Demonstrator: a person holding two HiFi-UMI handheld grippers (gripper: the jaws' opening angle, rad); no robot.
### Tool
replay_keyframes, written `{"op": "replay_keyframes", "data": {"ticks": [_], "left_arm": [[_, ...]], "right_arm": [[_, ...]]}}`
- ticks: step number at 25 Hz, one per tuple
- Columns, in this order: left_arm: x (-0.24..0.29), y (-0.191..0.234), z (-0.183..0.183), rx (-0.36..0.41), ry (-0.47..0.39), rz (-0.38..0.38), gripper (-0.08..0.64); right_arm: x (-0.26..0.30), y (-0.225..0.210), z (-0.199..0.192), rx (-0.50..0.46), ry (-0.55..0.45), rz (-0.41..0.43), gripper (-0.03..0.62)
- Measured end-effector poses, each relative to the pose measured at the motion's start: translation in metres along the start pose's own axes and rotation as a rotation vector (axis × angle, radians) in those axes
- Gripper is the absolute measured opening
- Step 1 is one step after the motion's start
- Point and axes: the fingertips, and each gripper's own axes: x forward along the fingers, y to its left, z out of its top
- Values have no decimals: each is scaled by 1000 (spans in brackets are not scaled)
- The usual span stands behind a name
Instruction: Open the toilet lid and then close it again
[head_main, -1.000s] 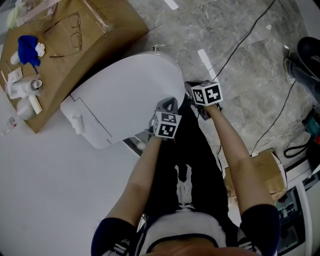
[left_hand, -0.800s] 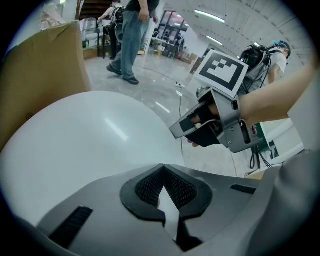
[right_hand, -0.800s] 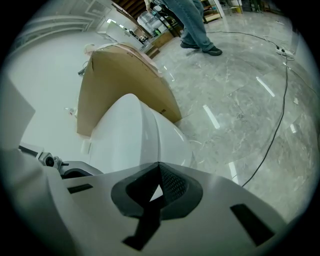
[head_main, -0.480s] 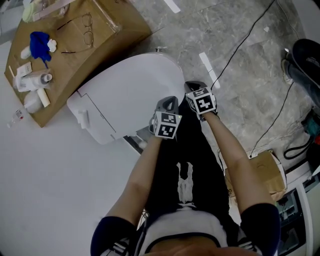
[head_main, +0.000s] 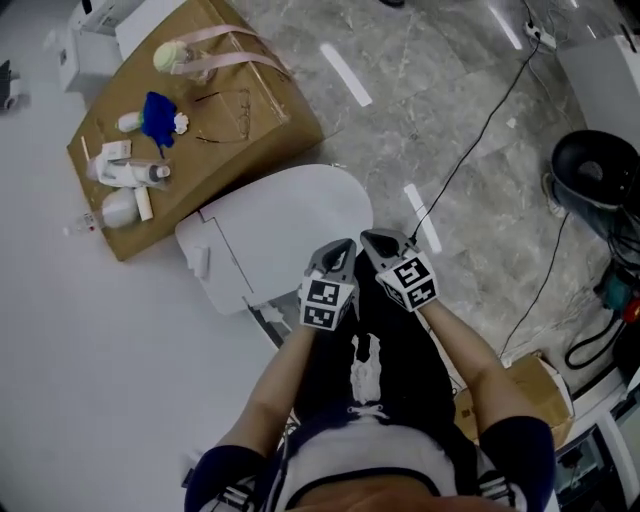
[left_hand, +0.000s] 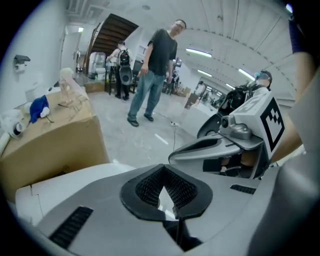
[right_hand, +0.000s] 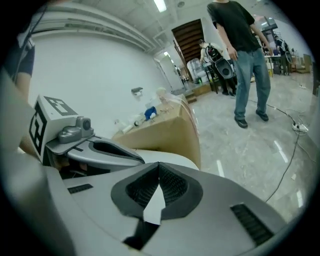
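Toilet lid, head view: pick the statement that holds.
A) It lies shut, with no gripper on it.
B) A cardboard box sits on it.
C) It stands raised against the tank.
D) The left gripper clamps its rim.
A: the lid lies flat over the bowl, and the left gripper and right gripper hover side by side near its front edge, both shut on nothing.

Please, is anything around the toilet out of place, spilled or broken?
Nothing stands out. The toilet lid lies flat and closed. The bottles on the cardboard box lie on their sides, but no spill shows around them.
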Motion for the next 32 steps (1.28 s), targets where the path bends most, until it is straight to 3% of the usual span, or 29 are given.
{"op": "replay_keyframes", "data": {"ticks": [10, 18, 32], "left_arm": [[-91, -10, 76, -22, -222, 50, 6], [-139, -23, 97, 51, -299, 69, 6], [-164, -45, 117, 67, -369, 45, 6]], "right_arm": [[-69, 70, 84, -99, -176, 34, 8], [-95, 95, 109, -189, -230, 41, 8], [-127, 123, 124, -238, -298, 100, 8]]}}
